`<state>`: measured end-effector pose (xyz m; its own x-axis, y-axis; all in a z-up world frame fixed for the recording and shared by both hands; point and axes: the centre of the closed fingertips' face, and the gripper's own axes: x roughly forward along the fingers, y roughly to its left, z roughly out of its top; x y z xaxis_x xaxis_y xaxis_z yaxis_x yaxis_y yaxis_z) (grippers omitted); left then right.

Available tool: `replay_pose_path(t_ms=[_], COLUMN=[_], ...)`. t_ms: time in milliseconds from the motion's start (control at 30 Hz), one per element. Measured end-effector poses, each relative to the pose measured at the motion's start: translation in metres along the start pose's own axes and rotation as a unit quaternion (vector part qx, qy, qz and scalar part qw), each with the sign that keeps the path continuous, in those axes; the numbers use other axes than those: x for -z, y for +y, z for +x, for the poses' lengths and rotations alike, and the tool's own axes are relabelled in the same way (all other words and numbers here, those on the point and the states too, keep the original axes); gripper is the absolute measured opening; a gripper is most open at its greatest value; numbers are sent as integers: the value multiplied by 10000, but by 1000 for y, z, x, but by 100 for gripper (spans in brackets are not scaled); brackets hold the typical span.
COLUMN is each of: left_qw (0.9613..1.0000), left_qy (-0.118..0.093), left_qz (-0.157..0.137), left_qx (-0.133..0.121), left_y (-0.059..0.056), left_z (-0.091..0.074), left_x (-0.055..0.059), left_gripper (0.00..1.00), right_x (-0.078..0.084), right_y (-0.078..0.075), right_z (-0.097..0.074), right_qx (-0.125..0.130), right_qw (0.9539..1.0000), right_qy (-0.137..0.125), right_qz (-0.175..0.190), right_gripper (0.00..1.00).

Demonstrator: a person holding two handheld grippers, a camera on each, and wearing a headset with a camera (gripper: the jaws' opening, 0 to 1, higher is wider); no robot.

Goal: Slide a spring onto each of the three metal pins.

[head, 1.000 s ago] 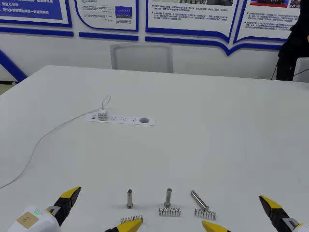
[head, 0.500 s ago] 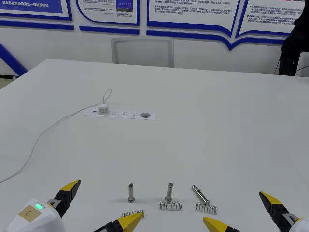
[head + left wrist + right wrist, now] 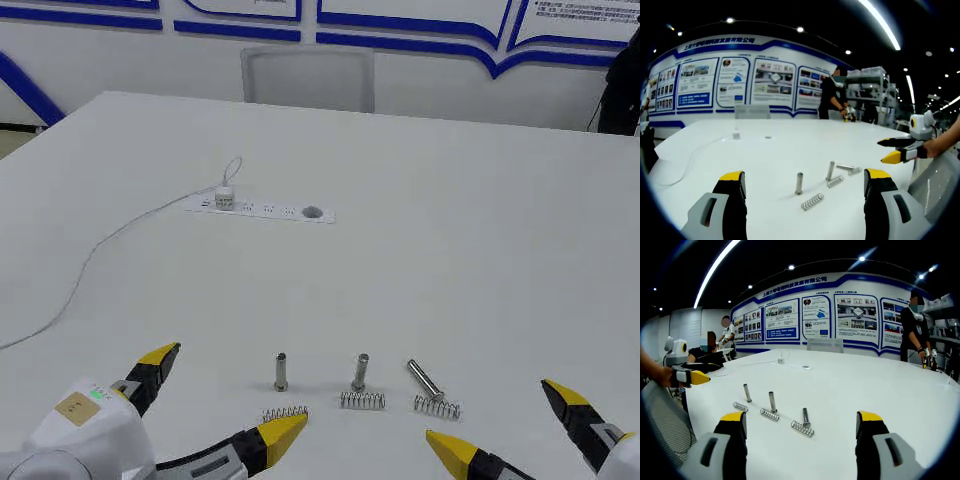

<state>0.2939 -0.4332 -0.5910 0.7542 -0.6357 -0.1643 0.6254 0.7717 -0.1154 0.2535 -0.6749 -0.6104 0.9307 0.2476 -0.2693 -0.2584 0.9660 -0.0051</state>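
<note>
Three metal pins stand in a row near the white table's front edge: left pin (image 3: 281, 371), middle pin (image 3: 360, 371), and a right pin (image 3: 425, 380) that lies slanted on its side. In front of each lies a loose spring: left spring (image 3: 285, 412), middle spring (image 3: 362, 400), right spring (image 3: 437, 407). My left gripper (image 3: 220, 395) is open, low and left of the row, holding nothing. My right gripper (image 3: 500, 420) is open to the right, also holding nothing. The left gripper view has the pins (image 3: 799, 183) and springs (image 3: 812, 201) ahead of the jaws; so does the right gripper view, with pins (image 3: 772, 401) and springs (image 3: 769, 414).
A flush power strip (image 3: 262, 210) with a white plug (image 3: 224, 197) sits mid-table; its cable (image 3: 100, 250) runs off to the left edge. A grey chair (image 3: 308, 78) stands behind the table. People stand in the background (image 3: 916, 325). Wide bare tabletop (image 3: 470, 250) lies beyond the pins.
The head camera has tilted down, so the whole scene sits higher in the picture. Pins and springs have not moved; both grippers stay open near the front edge.
</note>
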Motion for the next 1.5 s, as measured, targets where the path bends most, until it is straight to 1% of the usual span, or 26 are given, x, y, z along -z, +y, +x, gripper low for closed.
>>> replay_pose_path(t_ms=[67, 133, 200, 267, 300, 367, 400, 500, 567, 700, 867, 967, 1067, 1267, 1400, 1500], left_qw=[10000, 9997, 9999, 9999, 9998, 9997, 9997, 9995, 9994, 9992, 9994, 9995, 9995, 9996, 9996, 9996], left_qy=[10, -32, -4, 72, 129, 139, 144, 204, 239, 280, 240, 159, 157, 194, 192, 226], left_qz=[53, 214, 160, 130, 154, 181, 193, 218, 232, 249, 216, 226, 223, 203, 184, 184], left_qx=[-25, -65, -50, -33, -9, 19, 44, 89, 124, 127, 110, 134, 136, 74, 22, -14], left_y=[1, 2, 1, 2, 1, -1, -3, -4, -5, -5, -4, -6, -6, -3, 0, 1], left_z=[0, 1, 2, 4, 4, 4, 4, 5, 6, 6, 5, 5, 6, 5, 4, 4], left_x=[0, -3, -2, 2, 4, 4, 5, 8, 10, 11, 9, 5, 6, 7, 7, 8], left_gripper=[100, 100, 100, 100, 100, 100, 100, 100, 100, 100, 100, 100, 100, 100, 100, 100], right_x=[-1, -1, 0, 2, 4, 3, 4, 9, 11, 12, 14, 13, 9, -1, -3, -2], right_y=[-3, -5, -5, -3, -1, 3, 1, -1, -1, 2, 3, 7, 8, 2, -5, -10], right_z=[-1, -1, -1, -1, 0, 0, 0, 1, 2, 4, 9, 14, 22, 40, 50, 56], right_qx=[51, 70, 56, 29, -14, -114, -109, -72, -71, -128, -117, -202, -287, -339, -338, -319], right_qw=[10000, 9997, 9996, 9995, 9990, 9970, 9966, 9962, 9960, 9961, 9968, 9970, 9974, 9981, 9983, 9981], right_qy=[-28, -27, 10, 56, 97, 72, 66, 196, 224, 264, 315, 372, 344, 342, 439, 516], right_qz=[37, 250, 259, 310, 447, 759, 820, 847, 865, 834, 723, 648, 563, 391, 164, 133], right_gripper=[91, 91, 90, 88, 87, 85, 84, 83, 81, 80, 79, 78, 77, 76, 70, 68])
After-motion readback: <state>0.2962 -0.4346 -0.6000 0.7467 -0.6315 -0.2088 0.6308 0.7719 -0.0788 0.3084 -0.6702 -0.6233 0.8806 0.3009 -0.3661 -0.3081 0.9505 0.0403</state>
